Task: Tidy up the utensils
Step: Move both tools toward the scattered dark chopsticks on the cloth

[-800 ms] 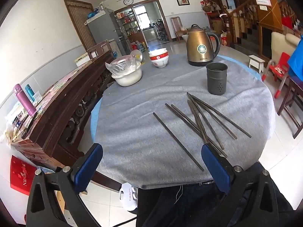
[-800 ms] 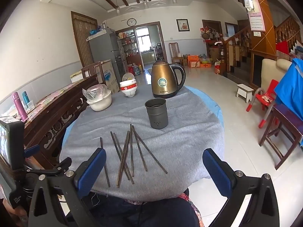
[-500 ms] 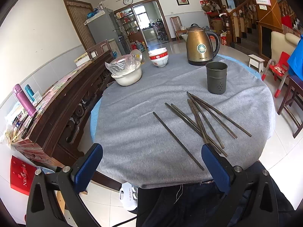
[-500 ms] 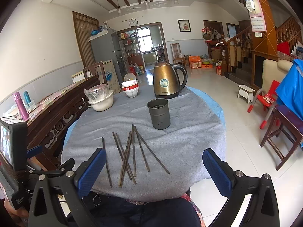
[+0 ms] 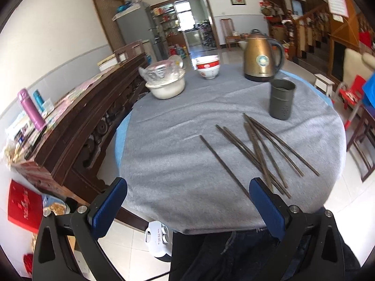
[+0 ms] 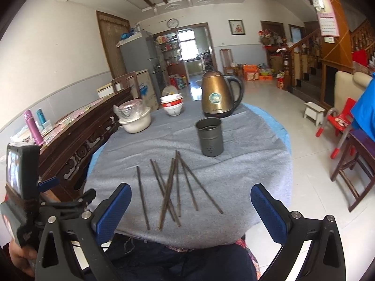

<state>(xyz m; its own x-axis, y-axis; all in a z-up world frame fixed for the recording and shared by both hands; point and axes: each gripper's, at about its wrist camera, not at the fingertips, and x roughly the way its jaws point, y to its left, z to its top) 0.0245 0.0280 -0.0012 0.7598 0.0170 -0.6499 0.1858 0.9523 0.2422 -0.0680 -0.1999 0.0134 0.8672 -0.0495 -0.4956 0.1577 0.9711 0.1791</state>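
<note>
Several dark chopsticks (image 6: 173, 187) lie loose and crossed on the grey tablecloth (image 6: 246, 164), near the table's front edge; they also show in the left wrist view (image 5: 257, 152). A dark metal utensil cup (image 6: 209, 137) stands upright just beyond them, empty as far as I can see; it also shows in the left wrist view (image 5: 281, 100). My left gripper (image 5: 187, 201) is open and empty, held at the near edge left of the chopsticks. My right gripper (image 6: 191, 205) is open and empty, hovering over the chopsticks' near ends.
A bronze kettle (image 6: 219, 93) stands behind the cup. Stacked red-and-white bowls (image 6: 172, 104) and a white bowl with plastic wrap (image 6: 134, 119) sit at the far left. A dark wooden sideboard (image 5: 77, 121) runs along the left. Red chairs (image 6: 339, 121) stand to the right.
Both grippers have moved slightly forward and lower toward the table; the chopsticks and cup have not moved. Both stay open.
</note>
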